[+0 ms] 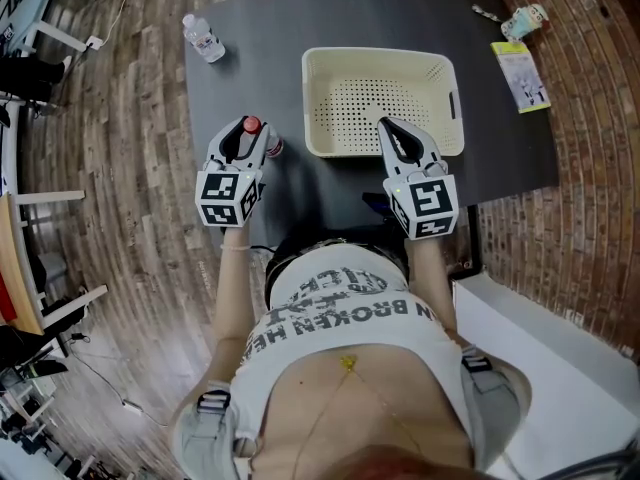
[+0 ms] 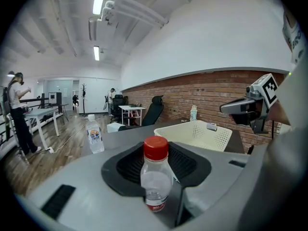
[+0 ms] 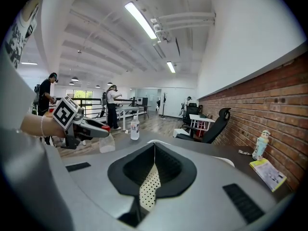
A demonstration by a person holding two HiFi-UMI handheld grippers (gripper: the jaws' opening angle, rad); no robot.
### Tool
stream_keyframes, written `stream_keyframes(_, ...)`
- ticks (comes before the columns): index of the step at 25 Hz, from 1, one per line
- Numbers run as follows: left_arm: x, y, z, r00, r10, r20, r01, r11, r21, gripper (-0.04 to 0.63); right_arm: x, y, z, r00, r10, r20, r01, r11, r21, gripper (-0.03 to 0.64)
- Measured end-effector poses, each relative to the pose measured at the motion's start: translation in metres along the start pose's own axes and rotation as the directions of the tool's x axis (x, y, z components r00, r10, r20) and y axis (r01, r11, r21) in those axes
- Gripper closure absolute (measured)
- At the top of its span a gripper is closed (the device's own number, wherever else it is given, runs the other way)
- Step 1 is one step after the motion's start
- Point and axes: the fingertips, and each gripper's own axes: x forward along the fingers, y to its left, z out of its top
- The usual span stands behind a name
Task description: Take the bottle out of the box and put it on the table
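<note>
Left gripper view shows the left gripper point(image 2: 156, 150) clamping the bottle point(image 2: 155, 182) upright.

A white-capped water bottle point(image 1: 203, 38) stands far left; a yellow leaflet point(image 1: 520, 74) and pastel flask point(image 1: 525, 20) sit opposite.

At lower centre a clear bottle point(image 2: 155, 179) with a red cap stands upright between the dark pads of the left gripper point(image 2: 156, 163), which close against its sides. Behind it on the dark table point(image 2: 126, 133), a cream perforated box point(image 2: 195, 133) sits right of centre, and a second, white-capped bottle point(image 2: 95, 134) stands well apart at centre left. The right gripper point(image 2: 226, 108), with its marker cube, hangs at the right edge above the box, before a brick wall point(image 2: 202, 93).
</note>
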Motion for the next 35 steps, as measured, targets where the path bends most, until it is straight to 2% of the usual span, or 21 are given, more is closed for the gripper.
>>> stream_keyframes(6, -0.004, -0.004, -0.002, 1.0, -0.012, 0.024, 0.011, 1.0, 0.013, 0.443, 0.001, -0.006, -0.001, 1.0, 0.0, 0.001, 0.0, 1.0, -0.001, 0.607)
stream_keyframes(10, -0.002, -0.003, -0.002, 0.998, -0.013, 0.054, 0.015, 1.0, -0.027, 0.442, 0.0, -0.01, -0.003, 1.0, -0.006, -0.003, 0.006, 1.0, 0.008, 0.607)
stream_keyframes(17, -0.002, -0.003, -0.003, 0.997, -0.009, 0.082, 0.011, 1.0, -0.024, 0.442, 0.0, -0.01, -0.006, 1.0, -0.005, -0.012, 0.005, 1.0, 0.004, 0.607)
stream_keyframes(35, -0.003, -0.004, -0.004, 0.996, -0.008, 0.087, 0.009, 1.0, -0.016, 0.443, 0.001, -0.004, -0.008, 1.0, 0.008, -0.018, -0.008, 1.0, 0.002, 0.607)
